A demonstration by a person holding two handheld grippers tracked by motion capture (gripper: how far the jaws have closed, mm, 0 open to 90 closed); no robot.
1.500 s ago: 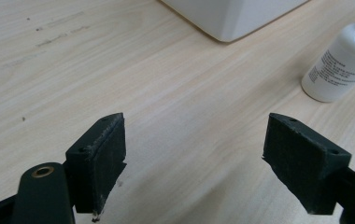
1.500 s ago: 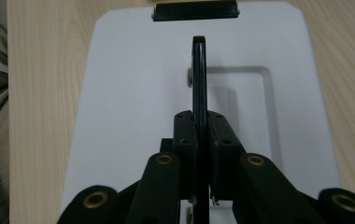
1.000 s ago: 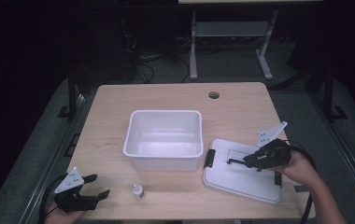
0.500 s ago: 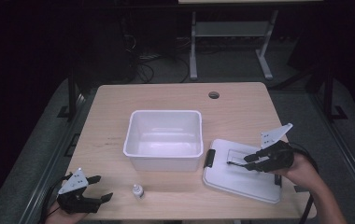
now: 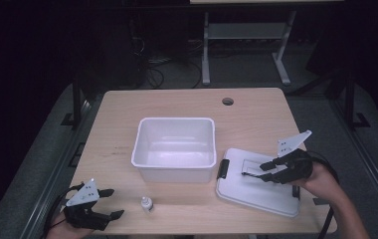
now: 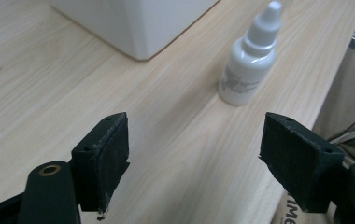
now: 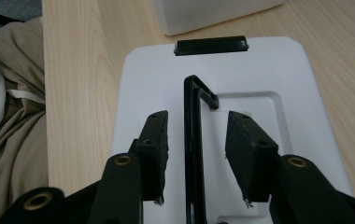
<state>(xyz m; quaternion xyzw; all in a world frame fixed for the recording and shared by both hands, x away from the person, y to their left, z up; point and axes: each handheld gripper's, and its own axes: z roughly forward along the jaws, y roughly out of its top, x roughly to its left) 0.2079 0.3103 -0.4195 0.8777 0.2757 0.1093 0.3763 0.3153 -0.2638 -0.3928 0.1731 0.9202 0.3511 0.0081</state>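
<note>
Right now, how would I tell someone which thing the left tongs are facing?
Start at the white tub in the middle of the wooden table, then come to the near edge at its front left corner. There stands a small white dropper bottle, upright. It is the littlest thing on the table, with a pointed cap, apart from the flat white lid.

Your white lid (image 5: 256,191) lies flat on the table's near right side, just right of the white bin — its black latch clip (image 7: 211,45) sits on the edge facing the bin, and its thin black handle (image 7: 192,140) stands raised on edge above the recessed panel. Your small white dropper bottle (image 6: 252,58) stands upright near the front edge — cap on, well apart from the lid
</note>
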